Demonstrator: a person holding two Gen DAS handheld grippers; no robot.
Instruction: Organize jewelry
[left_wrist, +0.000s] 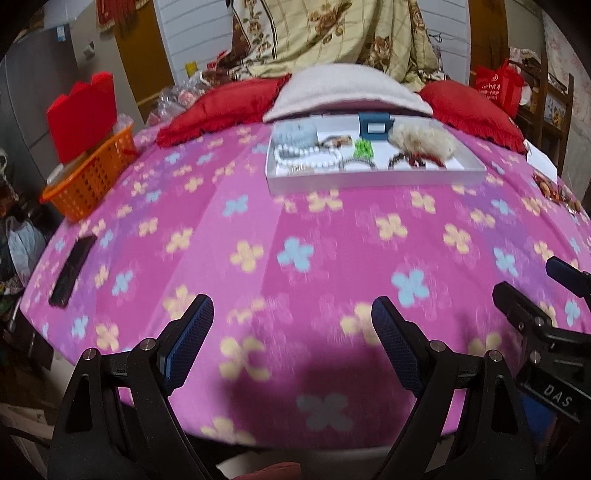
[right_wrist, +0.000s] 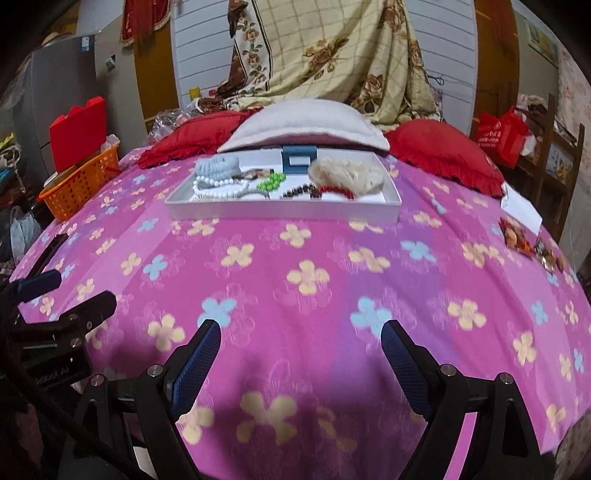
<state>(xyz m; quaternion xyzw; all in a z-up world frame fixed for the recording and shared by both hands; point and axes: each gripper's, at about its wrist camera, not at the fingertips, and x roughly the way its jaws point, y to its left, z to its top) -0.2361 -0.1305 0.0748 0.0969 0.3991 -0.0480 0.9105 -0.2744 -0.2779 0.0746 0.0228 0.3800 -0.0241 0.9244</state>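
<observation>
Jewelry is gathered in a shallow white tray (right_wrist: 280, 214) at the far end of the bed, just in front of a grey pillow (right_wrist: 303, 125) and between two red cushions. Within the tray a white bead necklace (right_wrist: 218, 188) is seen at the left, a green bead piece (right_wrist: 273, 181) near the middle, and a dark and red bead string (right_wrist: 325, 192) toward the right, beside a cream fluffy item (right_wrist: 351, 173). A small blue box (right_wrist: 298, 159) is set at the tray's back edge, and a pale blue knitted band (right_wrist: 218, 166) at its back left corner.

Both grippers are held low over the near end of the pink flowered blanket (right_wrist: 295, 277), well apart from the tray. The left gripper (left_wrist: 291, 332) is held with its jaws spread wide and nothing between them; the right gripper (right_wrist: 301, 354) is likewise parted and empty.

The tray lies straight ahead of both pairs of jaws, its long axis running across the line of approach — left to right. From the left wrist view it is seen slightly right of centre; from the right wrist view, slightly left. Neither gripper can be judged clearly nearer. A forward reach is judged to be needed before anything is grasped. A second cluster of small reddish pieces (right_wrist: 528, 240) is seen at the bed's right edge — closer to the right gripper's side.
</observation>
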